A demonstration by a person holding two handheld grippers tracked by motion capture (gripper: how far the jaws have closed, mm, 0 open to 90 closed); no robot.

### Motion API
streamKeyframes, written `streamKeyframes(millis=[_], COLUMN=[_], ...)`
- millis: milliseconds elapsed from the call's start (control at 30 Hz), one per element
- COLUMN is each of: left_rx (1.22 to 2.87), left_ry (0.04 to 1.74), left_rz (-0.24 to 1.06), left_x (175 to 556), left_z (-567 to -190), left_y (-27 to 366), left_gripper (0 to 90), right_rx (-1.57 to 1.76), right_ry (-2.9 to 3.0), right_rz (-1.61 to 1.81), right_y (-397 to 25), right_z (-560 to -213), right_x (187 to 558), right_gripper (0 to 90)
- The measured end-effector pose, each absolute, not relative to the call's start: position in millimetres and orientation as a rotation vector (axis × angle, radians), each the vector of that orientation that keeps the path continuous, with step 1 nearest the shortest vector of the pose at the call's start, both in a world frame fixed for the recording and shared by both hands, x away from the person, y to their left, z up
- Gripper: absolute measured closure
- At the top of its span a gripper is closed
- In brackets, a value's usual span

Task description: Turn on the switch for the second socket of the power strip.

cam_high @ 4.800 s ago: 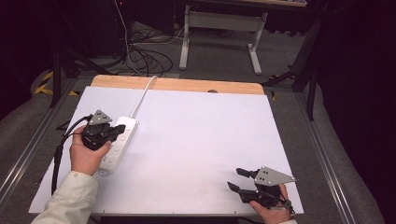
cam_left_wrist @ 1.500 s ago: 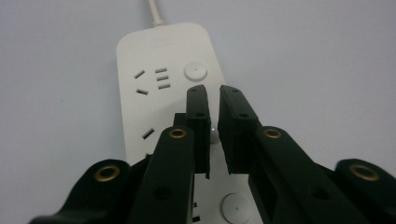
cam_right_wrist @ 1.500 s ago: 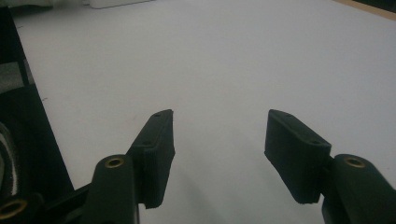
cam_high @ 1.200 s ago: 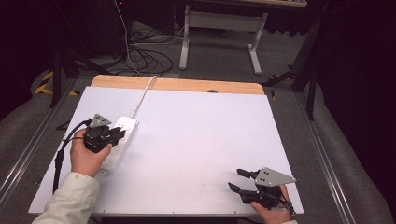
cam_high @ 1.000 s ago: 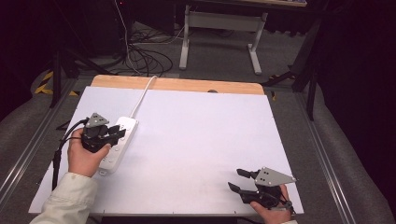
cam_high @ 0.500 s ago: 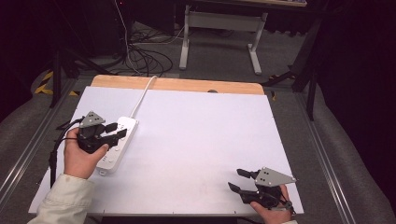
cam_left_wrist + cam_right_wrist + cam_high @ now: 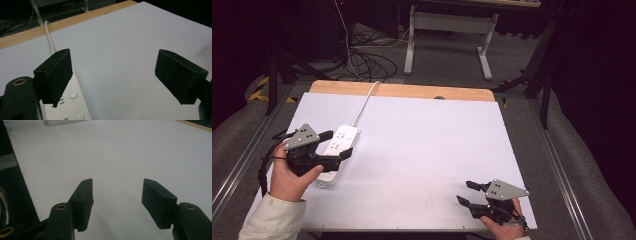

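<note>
Lying on the white table [image 7: 422, 150] near its left edge, the power strip [image 7: 339, 150] looks rigid, light and smooth, its cord [image 7: 364, 102] running back over the wooden far edge; gripping across its narrow sides should hold best. Left gripper [image 7: 334, 145] hovers over the strip, jaws wide apart and empty; right gripper [image 7: 468, 192], far from the strip, also gapes empty.

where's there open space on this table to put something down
Most of the white tabletop is bare: the whole middle between the power strip and the right gripper, and the far right corner by the wooden edge. The crowded part is the left side, where the left gripper hovers open over the strip.
</note>
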State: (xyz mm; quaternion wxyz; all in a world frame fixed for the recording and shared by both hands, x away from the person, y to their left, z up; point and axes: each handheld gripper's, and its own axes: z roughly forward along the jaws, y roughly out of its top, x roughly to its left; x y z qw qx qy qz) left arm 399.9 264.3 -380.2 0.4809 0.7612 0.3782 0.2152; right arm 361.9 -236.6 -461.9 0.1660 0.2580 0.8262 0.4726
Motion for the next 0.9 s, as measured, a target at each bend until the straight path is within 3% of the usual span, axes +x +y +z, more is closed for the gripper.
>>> streamKeyframes(millis=[500, 900], left_rx=[1.871, 1.873], left_ry=[0.731, 0.676], left_rz=[0.462, 0.440], left_x=[371.5, 358.5], left_z=[-388.2, -415.7], left_y=[268.1, 276.0], left_gripper=[11.7, 10.5], right_rx=[0.749, 0.754], right_ry=[2.346, 2.344], right_rz=[1.374, 1.411], right_y=[-239.9, -242.1], right_z=[-461.1, -460.2], right_x=[361.4, 362.3], right_gripper=[40.3, 36.0])
